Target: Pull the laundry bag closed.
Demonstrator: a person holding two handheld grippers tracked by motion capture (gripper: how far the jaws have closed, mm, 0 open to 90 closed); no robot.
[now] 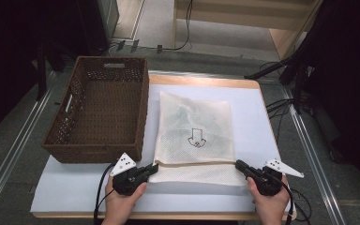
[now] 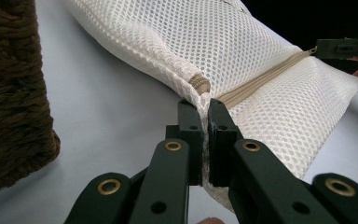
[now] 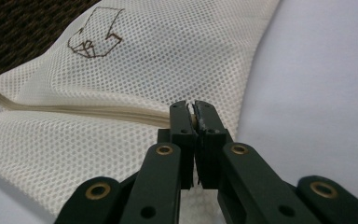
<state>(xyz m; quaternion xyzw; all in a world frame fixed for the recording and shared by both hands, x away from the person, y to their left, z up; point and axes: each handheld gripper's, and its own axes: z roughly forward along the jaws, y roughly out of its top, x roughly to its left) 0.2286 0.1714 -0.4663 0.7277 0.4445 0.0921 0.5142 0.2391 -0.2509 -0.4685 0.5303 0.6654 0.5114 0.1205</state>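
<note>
Mesh bag (image 1: 194,131): cream-coloured, lies flat on the white table cover (image 1: 75,187), right of the basket, just beside it, with its near edge between the two grippers.
Bag marking: a dark outline drawing (image 1: 196,138) sits on the upper face, toward the near half.
Zipper (image 2: 261,79): a beige strip that runs left to right across the near part of the bag (in the left gripper view it leads from the jaws toward the other gripper).
Left gripper (image 1: 153,168): at the near left corner of the bag, pointing right; jaws pressed together on the mesh at the zipper's left end, with fabric bunched between the pads (image 2: 193,135).
Right gripper (image 1: 239,165): at the near right corner of the bag, pointing left and away; jaws closed on the zipper's right end, where a small pale piece shows between the tips (most likely the slider, too small to tell for sure).
Hands: the left hand (image 1: 122,201) and the right hand (image 1: 269,204) come in from the near edge, each wrapped around its gripper body.
Basket (image 1: 61,136): dark brown, woven, rectangular, at the far left of the table; its inside holds nothing.
Table (image 1: 201,80): wooden edge visible around the white cover.
</note>
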